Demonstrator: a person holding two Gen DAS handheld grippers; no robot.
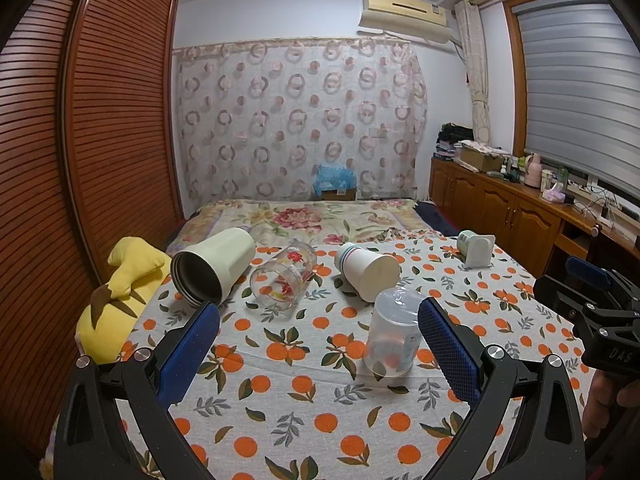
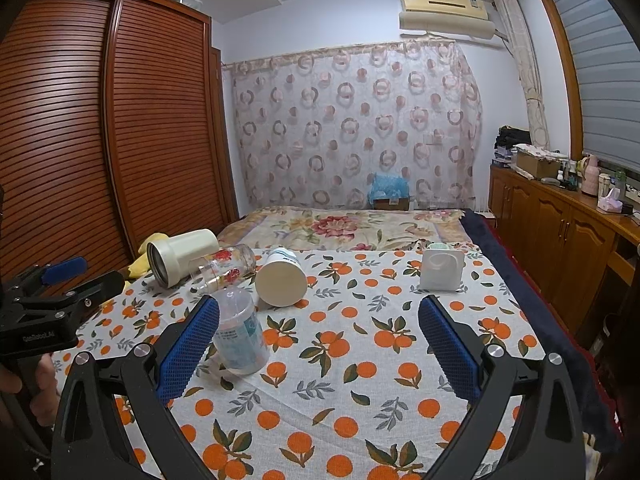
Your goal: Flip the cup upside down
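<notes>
A clear plastic cup (image 1: 394,330) stands upside down on the orange-print cloth (image 1: 304,400), just left of my left gripper's right finger; it also shows in the right wrist view (image 2: 240,334) beside my right gripper's left finger. My left gripper (image 1: 319,344) is open and empty. My right gripper (image 2: 319,344) is open and empty. Behind lie a cream tumbler (image 1: 214,266), a flowered glass (image 1: 284,280) and a white paper cup (image 1: 368,270), all on their sides.
A yellow plush toy (image 1: 120,300) lies at the cloth's left edge by the slatted wardrobe (image 1: 100,140). A white holder (image 2: 442,270) stands at the back right. A wooden cabinet (image 2: 560,232) runs along the right wall.
</notes>
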